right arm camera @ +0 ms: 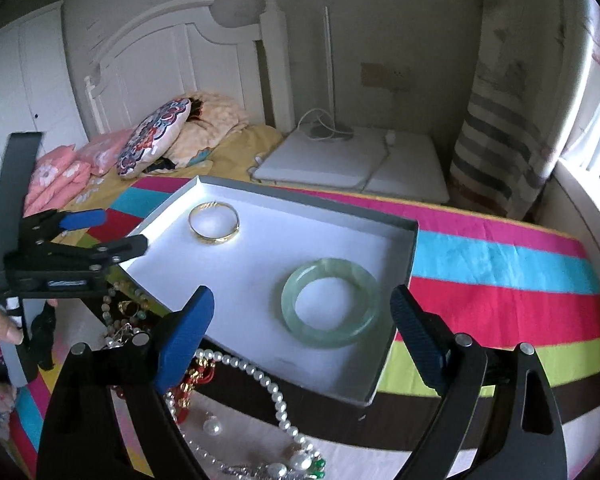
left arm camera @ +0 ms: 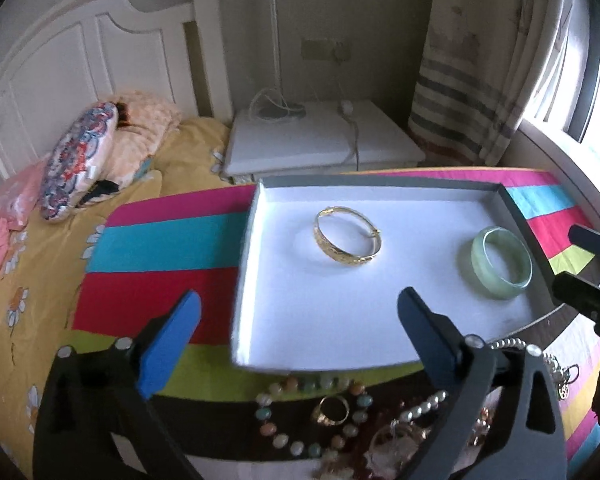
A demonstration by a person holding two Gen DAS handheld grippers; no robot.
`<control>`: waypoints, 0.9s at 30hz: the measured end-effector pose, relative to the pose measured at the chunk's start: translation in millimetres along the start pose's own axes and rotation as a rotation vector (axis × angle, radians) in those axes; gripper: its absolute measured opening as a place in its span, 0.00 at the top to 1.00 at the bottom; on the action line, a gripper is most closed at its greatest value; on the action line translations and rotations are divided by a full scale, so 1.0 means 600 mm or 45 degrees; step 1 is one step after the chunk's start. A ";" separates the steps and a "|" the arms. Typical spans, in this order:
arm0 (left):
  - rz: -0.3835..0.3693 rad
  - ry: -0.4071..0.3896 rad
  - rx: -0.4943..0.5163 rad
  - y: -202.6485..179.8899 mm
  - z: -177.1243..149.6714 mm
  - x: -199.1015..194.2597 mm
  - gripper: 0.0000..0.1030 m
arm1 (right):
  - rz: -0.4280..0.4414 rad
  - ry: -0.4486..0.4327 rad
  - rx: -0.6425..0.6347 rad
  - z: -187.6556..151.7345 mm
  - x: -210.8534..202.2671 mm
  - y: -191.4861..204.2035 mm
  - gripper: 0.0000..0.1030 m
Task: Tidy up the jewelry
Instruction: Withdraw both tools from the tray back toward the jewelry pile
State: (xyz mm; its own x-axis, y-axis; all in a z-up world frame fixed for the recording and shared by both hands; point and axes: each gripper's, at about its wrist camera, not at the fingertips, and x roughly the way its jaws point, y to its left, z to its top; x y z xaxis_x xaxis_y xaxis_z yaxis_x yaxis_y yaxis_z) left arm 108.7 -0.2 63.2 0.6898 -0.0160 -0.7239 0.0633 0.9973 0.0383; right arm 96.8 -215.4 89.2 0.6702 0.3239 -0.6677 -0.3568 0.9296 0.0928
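A shallow white box lies on a striped cloth. In it lie a gold bangle and a green jade bangle. My left gripper is open and empty over the box's near left corner. My right gripper is open and empty, its fingers either side of the jade bangle, above it. A pile of loose jewelry lies in front of the box: a pastel bead bracelet, a gold ring, a pearl necklace.
The striped cloth covers the near end of a bed. Pillows and a white headboard are at the far left. A white nightstand and a curtain stand behind.
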 end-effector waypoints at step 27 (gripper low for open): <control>-0.039 -0.015 -0.017 0.051 -0.040 -0.010 0.25 | 0.030 0.060 0.131 -0.043 0.006 -0.019 0.64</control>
State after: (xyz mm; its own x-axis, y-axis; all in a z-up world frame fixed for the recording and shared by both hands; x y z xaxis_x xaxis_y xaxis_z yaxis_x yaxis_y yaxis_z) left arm 89.0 32.1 52.2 0.6964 -0.0474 -0.7161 0.0747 0.9972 0.0067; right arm 86.6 -229.4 66.7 0.6302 0.3398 -0.6981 -0.3020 0.9356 0.1828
